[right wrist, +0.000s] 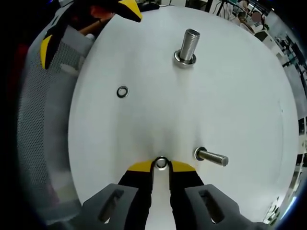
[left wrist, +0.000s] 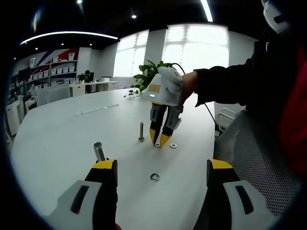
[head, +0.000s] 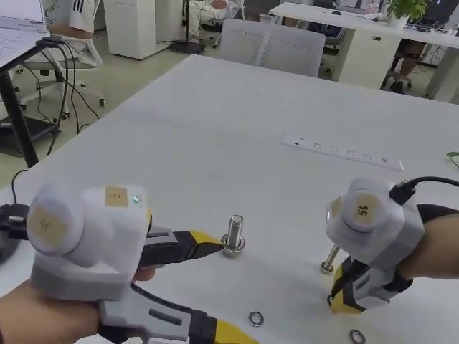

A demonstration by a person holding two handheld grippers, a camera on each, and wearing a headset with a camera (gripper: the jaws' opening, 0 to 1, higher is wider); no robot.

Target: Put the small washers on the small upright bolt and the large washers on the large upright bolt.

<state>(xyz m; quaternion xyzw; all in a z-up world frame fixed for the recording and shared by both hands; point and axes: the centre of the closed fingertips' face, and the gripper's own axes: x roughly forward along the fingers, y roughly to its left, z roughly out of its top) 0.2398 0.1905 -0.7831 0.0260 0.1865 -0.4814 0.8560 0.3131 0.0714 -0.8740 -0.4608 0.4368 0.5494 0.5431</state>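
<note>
The right gripper (right wrist: 161,166) is seen in its own view pointed straight down at the white table (right wrist: 144,124). Its jaws are drawn in narrowly on a washer (right wrist: 161,163) that lies flat between the yellow tips. Just to the right of those tips the small bolt (right wrist: 211,156) is found, standing on its head with its threaded end up. Seen from above, it is foreshortened and leans toward the view's right. Farther ahead the large bolt (right wrist: 187,44) is stood upright likewise, threads upward, on a wide base. A second washer (right wrist: 122,91) is laid flat well off to the left of the jaws, apart from both bolts.

In the left gripper view the left gripper (left wrist: 160,165) is held with its jaws spread wide and nothing between them. The large bolt is set just beyond its left jaw tip, and the second washer lies ahead between the tips. From this side-on view the vertical long axis of both bolts is made plain. A third washer (left wrist: 173,145) is also shown on the table just beside the right gripper's tips. In the head view the left gripper is held nearly level, aimed at the large bolt.
</note>
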